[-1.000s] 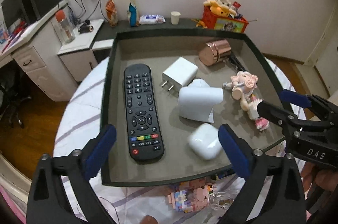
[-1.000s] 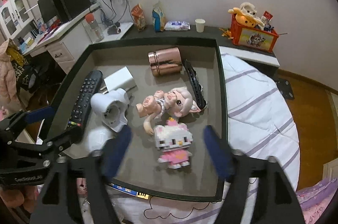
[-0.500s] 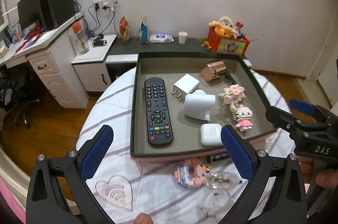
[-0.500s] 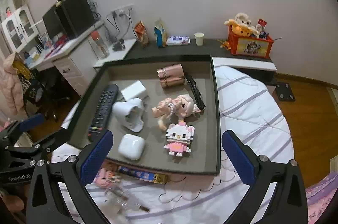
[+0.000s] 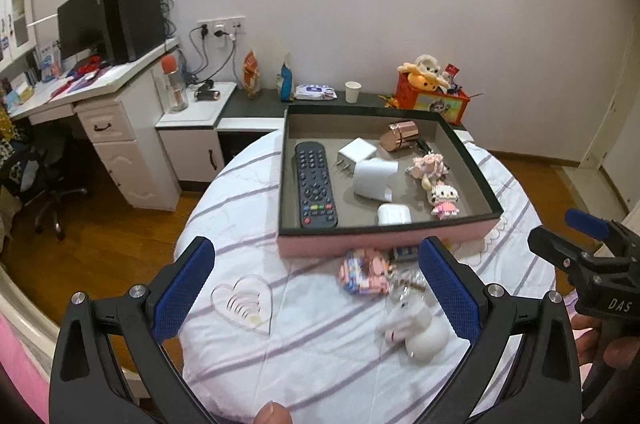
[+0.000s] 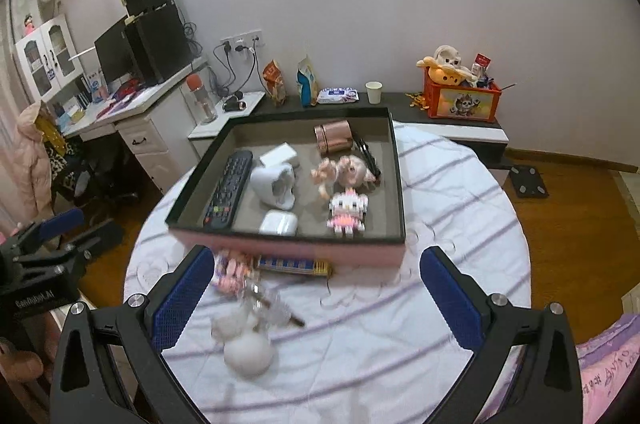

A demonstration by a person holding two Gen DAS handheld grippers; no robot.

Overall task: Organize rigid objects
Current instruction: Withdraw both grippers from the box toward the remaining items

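Clearly both grippers hang back above the round counter [image 5: 240,224] under its white cloth with lilac stripes, each with fingers spread wide and holding nothing. The left gripper [image 5: 316,288] frames bare cloth; the pink block toy [image 5: 362,274] lies between its fingers but farther out, and the white rounded figurine [image 5: 420,332] sits close inside its right-hand finger. The right gripper [image 6: 316,290] has that figurine [image 6: 248,350] near its left-hand finger. I judge the step to be choosing the next loose piece for the shallow black-rimmed pink tray [image 5: 384,244]: centre one piece between the fingers, descend squarely, then close.
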